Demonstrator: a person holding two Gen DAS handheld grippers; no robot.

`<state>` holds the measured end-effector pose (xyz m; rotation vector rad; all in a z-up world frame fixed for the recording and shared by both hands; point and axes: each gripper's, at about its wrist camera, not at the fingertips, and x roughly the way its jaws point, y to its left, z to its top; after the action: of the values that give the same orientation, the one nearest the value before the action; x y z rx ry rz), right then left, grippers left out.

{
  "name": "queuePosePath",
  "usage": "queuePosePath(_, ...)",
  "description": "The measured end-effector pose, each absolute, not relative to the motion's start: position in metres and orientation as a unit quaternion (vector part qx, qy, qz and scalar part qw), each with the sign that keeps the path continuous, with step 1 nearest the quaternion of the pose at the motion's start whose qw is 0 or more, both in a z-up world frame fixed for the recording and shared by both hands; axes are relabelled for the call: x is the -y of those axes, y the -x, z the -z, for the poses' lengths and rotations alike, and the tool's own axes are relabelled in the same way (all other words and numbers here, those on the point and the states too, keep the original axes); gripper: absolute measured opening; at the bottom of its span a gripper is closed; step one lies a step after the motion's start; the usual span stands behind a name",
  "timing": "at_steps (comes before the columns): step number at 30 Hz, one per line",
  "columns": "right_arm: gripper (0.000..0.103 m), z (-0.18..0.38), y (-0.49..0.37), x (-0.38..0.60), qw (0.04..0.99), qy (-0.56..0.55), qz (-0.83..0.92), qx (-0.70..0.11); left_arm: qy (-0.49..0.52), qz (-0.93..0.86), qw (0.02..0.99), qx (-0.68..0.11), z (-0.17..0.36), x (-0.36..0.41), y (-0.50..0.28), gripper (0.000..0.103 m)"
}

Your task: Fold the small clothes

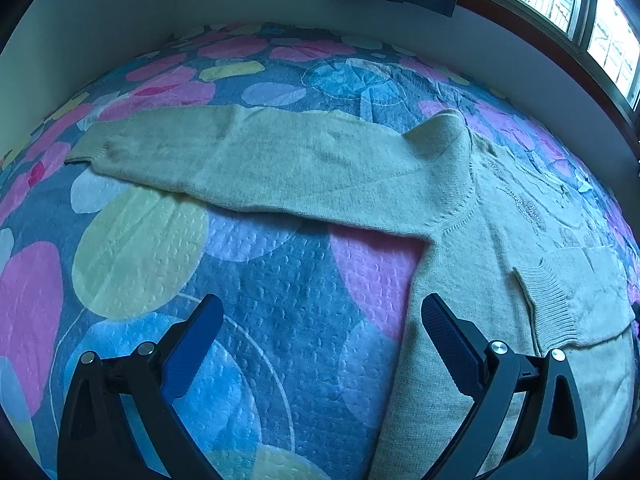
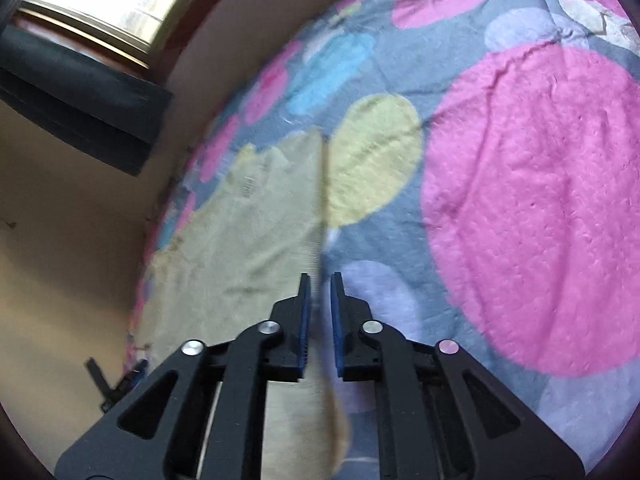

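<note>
One beige sweater (image 1: 328, 164) spread flat on the bed (image 1: 260, 280), one sleeve stretched sideways. Left gripper (image 1: 322, 312): jaws wide apart, holding nothing. Right gripper (image 2: 320, 292): jaws nearly closed, pinching the sweater's edge (image 2: 320, 216).

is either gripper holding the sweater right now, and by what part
The right gripper pinches the beige sweater along its side edge. The left gripper is open and holds nothing.

Right hand-held gripper (image 2: 319, 312) nearly closed around beige sweater's edge (image 2: 320, 216) over spotted bedspread (image 2: 532, 208)
</note>
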<state>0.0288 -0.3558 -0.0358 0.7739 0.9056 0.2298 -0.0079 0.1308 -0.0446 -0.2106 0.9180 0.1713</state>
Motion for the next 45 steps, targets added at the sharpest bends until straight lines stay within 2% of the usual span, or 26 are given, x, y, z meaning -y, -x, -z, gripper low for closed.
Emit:
queuePosePath(3,0.038,0.020,-0.021,0.338,0.817,-0.390,-0.163,-0.393,0.106,-0.081,0.885,-0.446,0.047,-0.133,0.007,0.099)
queuePosePath(6,0.051,0.015,-0.021,0.308,0.809,-0.390,-0.212,-0.384,0.109,-0.079,0.884,-0.447,0.047,-0.134,0.007,0.099)
queuePosePath(10,0.055,0.033,-0.032,0.274,0.792,-0.380,-0.242,-0.412,0.116,-0.077,0.883,-0.448,0.048,-0.136,0.007,0.099)
queuePosePath(11,0.055,0.045,-0.035,0.269,0.788,-0.374,-0.232,-0.430,0.119,-0.076,0.882,-0.449,0.049,-0.136,0.007,0.099)
queuePosePath(12,0.049,0.054,-0.036,0.267,0.789,-0.368,-0.227,-0.437,0.122,-0.075,0.881,-0.451,0.050,-0.138,0.006,0.099)
queuePosePath(13,0.048,0.054,-0.029,0.265,0.795,-0.361,-0.227,-0.431,0.124,-0.075,0.880,-0.453,0.051,-0.138,0.005,0.099)
queuePosePath(21,0.053,0.053,-0.016,0.269,0.801,-0.353,-0.243,-0.418,0.105,-0.072,0.880,-0.458,0.050,-0.135,0.005,0.099)
queuePosePath(24,0.053,0.056,-0.020,0.261,0.802,-0.350,-0.243,-0.418,0.133,-0.054,0.877,-0.458,0.046,-0.147,0.006,0.099)
queuePosePath(33,0.056,0.054,-0.020,0.254,0.808,-0.341,-0.242,-0.415,0.335,-0.056,0.863,-0.374,0.040,-0.291,0.008,0.099)
queuePosePath(39,0.057,0.053,-0.020,0.250,0.813,-0.334,-0.237,-0.414,0.393,-0.076,0.853,-0.334,0.050,-0.382,-0.019,0.099)
queuePosePath(45,0.057,0.052,-0.022,0.247,0.817,-0.329,-0.234,-0.412,0.400,-0.072,0.849,-0.338,0.049,-0.414,-0.049,0.099)
